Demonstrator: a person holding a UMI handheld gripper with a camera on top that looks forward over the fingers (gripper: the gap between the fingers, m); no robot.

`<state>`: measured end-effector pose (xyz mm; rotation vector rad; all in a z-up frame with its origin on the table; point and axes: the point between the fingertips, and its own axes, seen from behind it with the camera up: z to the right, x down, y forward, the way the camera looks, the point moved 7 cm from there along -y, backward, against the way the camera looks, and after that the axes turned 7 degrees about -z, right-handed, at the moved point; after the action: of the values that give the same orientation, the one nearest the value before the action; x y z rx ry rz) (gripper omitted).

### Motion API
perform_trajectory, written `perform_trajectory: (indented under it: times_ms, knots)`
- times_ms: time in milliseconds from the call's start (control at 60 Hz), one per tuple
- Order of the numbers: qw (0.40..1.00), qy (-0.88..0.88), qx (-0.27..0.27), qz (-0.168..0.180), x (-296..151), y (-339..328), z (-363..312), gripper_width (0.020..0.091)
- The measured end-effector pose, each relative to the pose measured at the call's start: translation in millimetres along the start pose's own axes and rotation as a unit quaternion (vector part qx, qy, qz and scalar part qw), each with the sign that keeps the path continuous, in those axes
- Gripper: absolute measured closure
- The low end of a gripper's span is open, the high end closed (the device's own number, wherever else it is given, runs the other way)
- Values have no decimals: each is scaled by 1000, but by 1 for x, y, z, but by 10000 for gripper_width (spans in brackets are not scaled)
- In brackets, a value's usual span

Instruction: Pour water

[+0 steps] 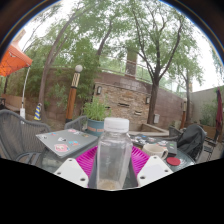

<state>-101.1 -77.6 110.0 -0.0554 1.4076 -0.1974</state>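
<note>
My tongs (112, 172) are closed on a bottle (112, 152), and the pink pads (86, 160) press on it from both sides. The bottle is clear plastic with a white cap (116, 125) on top. It stands straight up between the two fingers. I cannot tell how much water is in it.

Past the bottle I see a desk (60, 138) with a glass top. Some flat stickers or cards (58, 147) lie on it, to the left of the bottle. To the right of the bottle there is a small cup (153, 149), and a little red thing (174, 160) sits near it. A dark chair (20, 135) made of metal mesh stands at the left side of the desk.

Farther back there is a brick wall (130, 98) with a green plant (96, 108) in front of it. A lamp post (76, 85) stands by the wall. Big trees (150, 35) rise above it all, with bright sky (75, 20) between the branches
</note>
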Motion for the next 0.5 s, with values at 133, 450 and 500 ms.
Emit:
perform_trajectory:
  times_ms: [133, 450, 500]
  knots:
    - [1000, 19, -5, 17, -1, 12, 2, 630]
    - [995, 34, -82, -44, -7, 30, 7, 727]
    - [990, 77, -104, -58, -11, 41, 8, 726]
